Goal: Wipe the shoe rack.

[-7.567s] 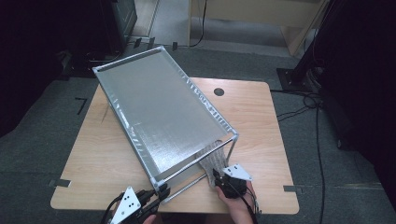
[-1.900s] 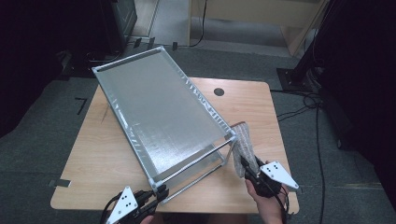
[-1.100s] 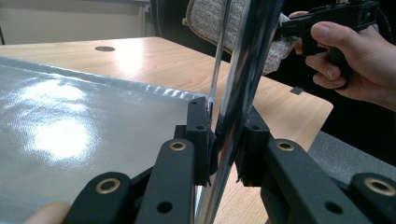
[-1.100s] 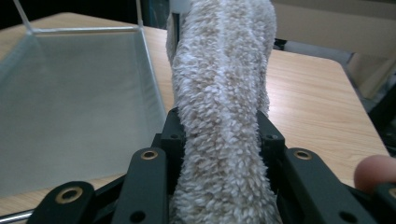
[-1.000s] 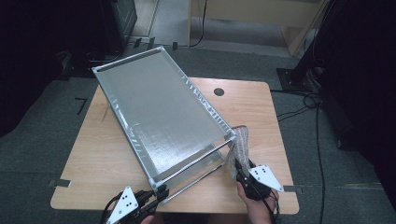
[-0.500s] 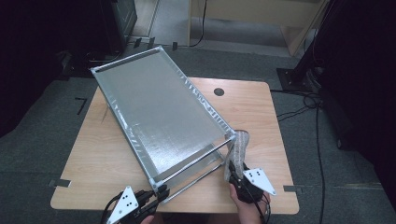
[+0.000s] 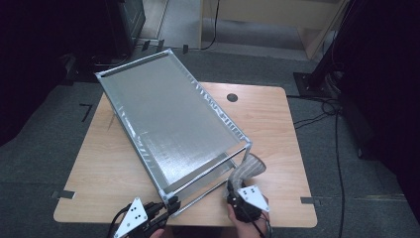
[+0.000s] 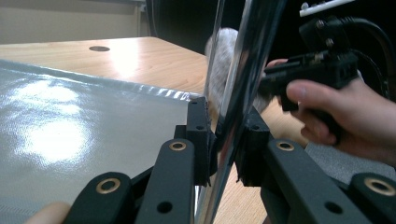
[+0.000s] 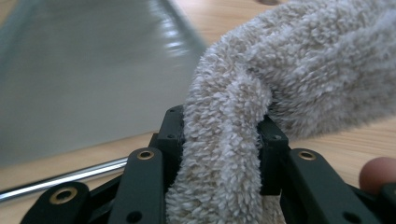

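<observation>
At the table's near edge, left gripper [image 7: 166,208] clamped on the rack's chrome corner post [image 8: 243,88], right gripper [image 7: 233,187] pinching a fluffy grey cloth [image 7: 247,167] just right of the lower rail [image 9: 60,179].

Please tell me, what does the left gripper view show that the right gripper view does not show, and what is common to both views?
Left gripper view: the left gripper shut on a chrome post of the rack, and beyond it a hand with the other gripper.

Right gripper view: the right gripper shut on a fluffy grey cloth, its jaws having just been opening slightly, and a chrome bar low over the table.

Both: the rack's silver shelf liner, the wooden table and the cloth.
</observation>
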The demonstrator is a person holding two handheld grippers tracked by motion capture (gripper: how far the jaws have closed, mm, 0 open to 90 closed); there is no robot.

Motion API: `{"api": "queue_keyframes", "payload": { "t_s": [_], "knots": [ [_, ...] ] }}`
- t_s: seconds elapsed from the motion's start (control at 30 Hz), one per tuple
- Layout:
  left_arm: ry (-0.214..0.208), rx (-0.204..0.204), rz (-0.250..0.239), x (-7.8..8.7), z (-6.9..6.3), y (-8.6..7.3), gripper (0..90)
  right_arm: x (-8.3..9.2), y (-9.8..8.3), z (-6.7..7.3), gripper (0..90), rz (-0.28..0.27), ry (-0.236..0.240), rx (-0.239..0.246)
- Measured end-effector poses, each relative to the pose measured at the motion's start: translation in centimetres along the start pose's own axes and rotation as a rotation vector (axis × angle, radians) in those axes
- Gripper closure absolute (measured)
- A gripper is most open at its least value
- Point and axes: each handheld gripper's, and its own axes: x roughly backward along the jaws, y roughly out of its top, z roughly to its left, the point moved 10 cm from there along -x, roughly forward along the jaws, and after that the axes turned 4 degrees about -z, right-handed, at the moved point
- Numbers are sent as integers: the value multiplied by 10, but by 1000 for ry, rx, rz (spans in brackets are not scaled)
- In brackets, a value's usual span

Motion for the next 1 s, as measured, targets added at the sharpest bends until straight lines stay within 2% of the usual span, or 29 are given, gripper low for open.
{"api": "queue_keyframes", "payload": {
  "t_s": [0.13,0.23,0.33,0.43,0.53,0.7,0.83,0.93,1.0],
  "knots": [
    [0,-2,3,0,0,0,788,-1,-6,33,629,4,94,75],
    [-1,-3,3,0,0,0,788,-2,-7,41,629,8,134,91],
    [-2,-3,2,0,0,0,788,-4,-3,32,630,6,136,38],
    [-3,-5,3,0,0,0,788,-5,2,13,633,1,113,-28],
    [-3,-3,2,-1,0,0,788,-1,10,1,633,-14,100,-64],
    [-5,0,1,-1,0,0,787,14,40,1,632,-110,138,-59],
    [-5,0,0,-1,0,0,787,32,66,-13,633,-187,124,-123],
    [-7,2,-1,-1,0,0,786,41,77,-19,633,-211,129,-159],
    [-9,3,1,-1,0,-1,785,44,80,-18,633,-206,150,-169]
  ]
}}
